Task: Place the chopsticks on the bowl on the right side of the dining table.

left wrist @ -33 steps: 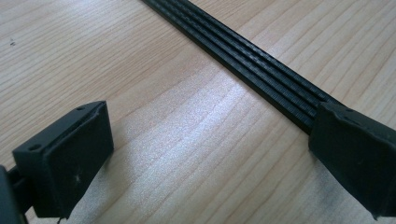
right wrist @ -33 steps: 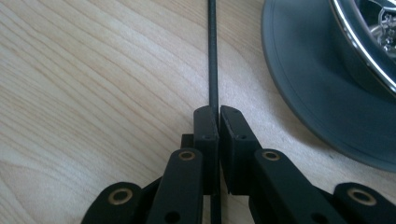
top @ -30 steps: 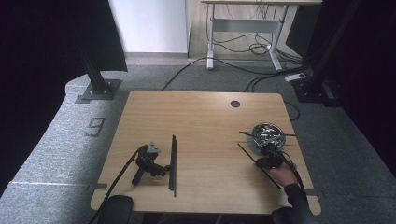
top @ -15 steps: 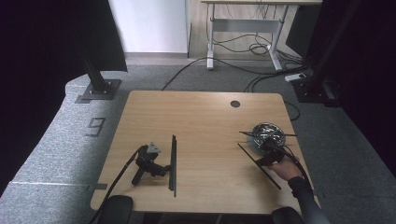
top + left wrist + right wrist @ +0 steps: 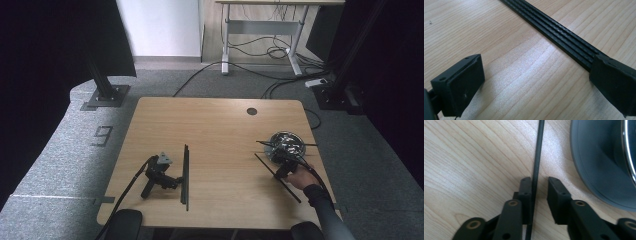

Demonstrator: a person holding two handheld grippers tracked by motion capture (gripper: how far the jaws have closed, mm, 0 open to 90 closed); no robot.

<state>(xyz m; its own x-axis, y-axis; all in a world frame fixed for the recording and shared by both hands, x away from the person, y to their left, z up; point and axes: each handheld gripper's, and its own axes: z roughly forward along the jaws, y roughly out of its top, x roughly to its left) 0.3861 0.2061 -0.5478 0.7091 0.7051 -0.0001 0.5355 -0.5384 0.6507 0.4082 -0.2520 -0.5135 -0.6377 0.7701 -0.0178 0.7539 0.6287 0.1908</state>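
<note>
— Where do we stand with the strips?

— We count four long, thin black ribbed plastic strips (image 5: 554,30) lying side by side, touching, at the lower left of the light wooden bench (image 5: 215,130); in the high view they form one dark line (image 5: 186,175). We judge that row to be the finished part.

— And the left gripper (image 5: 175,179)?

— It lies on the bench just left of that row. In the left gripper view its fingers (image 5: 461,85) are spread wide with bare wood between them, and one fingertip sits in front of the near end of the row. It grips nothing.

— So the work in hand is on the right?

— Yes. One more thin black strip (image 5: 277,177) lies slanting at the lower right of the high view, just below the round dark grey bowl with a shiny metal rim (image 5: 272,150), which holds a tangle of further black pieces. The hand (image 5: 300,177) holds the right gripper (image 5: 282,170) over that strip.

— Is it gripped?

— Not quite, as we read it. In the right gripper view the strip (image 5: 537,150) runs between the fingers (image 5: 525,195). The fingers have just been closing; one lies against the strip, the other stands a little off it.

— What remains?

— We judge that this strip has yet to be pinched, lifted and carried across to the row, and the bowl is far from emptied.
</note>
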